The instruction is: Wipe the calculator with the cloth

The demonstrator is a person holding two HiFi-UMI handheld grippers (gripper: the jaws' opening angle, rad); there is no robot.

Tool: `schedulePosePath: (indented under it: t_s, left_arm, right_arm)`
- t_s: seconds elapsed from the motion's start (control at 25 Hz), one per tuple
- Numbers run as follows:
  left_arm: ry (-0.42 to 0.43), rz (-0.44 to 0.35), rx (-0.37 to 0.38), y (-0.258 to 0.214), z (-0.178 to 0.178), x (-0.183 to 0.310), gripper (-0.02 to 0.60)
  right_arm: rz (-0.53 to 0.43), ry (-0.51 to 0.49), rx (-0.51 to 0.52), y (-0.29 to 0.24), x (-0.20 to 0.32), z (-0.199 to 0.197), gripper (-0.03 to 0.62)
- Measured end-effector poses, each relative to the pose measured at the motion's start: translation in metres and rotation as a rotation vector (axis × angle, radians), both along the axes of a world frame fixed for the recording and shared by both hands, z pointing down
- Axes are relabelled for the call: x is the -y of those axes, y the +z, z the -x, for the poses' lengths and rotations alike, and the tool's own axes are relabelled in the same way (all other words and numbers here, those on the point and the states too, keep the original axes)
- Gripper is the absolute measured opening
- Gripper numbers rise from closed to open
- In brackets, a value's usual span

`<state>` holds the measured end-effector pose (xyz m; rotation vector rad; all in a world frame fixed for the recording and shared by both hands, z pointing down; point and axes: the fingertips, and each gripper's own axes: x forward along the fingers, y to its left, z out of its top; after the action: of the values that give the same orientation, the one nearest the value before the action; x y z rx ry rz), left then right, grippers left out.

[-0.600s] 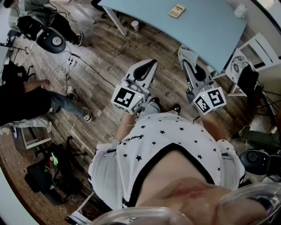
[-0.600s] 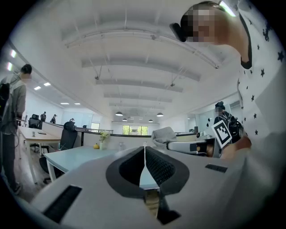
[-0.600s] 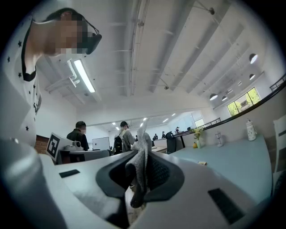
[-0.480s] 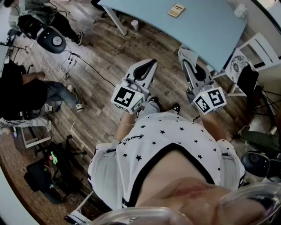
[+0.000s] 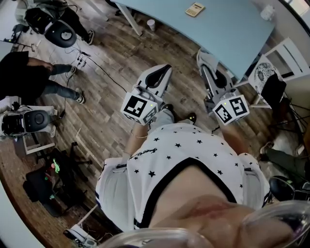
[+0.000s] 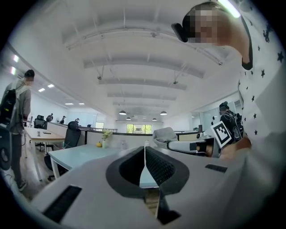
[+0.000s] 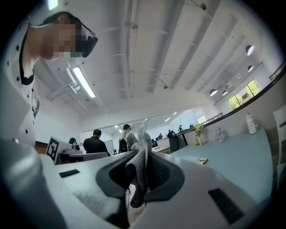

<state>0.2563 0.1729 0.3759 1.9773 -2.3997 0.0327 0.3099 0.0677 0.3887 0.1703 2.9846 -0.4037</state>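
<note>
At the top of the head view, the calculator lies flat on the pale blue table, near its far edge and well apart from both of my grippers. Lower, around the centre of the frame, I hold the two grippers out over the wooden floor, short of the table's near edge. The left gripper sits left of centre with its marker cube toward me and its tips pointing up the frame toward the table. In the left gripper view its jaws are pressed together at the tips with nothing between them. Only a sliver of the table shows through the small gap lower down between the pads. The right gripper sits right of centre, its tips close to the table's near edge. In the right gripper view its jaws are clamped on the cloth, a grey-white fold that stands up above the tips and also hangs down below the pads. In that same view the calculator shows small on the tabletop at the right of the frame, beyond the jaws. In the upper left of the head view a person in dark clothes is low to the floor, near a tangle of cables.
</note>
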Motion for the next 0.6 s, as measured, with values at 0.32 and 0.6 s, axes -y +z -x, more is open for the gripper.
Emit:
schedulePosePath:
  t_s: [0.32,0.6]
  left_arm:
    - [-0.059,0.030,-0.004,0.008,-0.014,-0.003,0.032]
    - [-0.097,0.046,0.002,0.008,-0.010,-0.012,0.032]
  right_arm:
    - [0.041,-0.048,0.001,0.010,0.008,-0.007,0.043]
    - [0.062,-0.075,0.003,0.013,0.004,0.000,0.043]
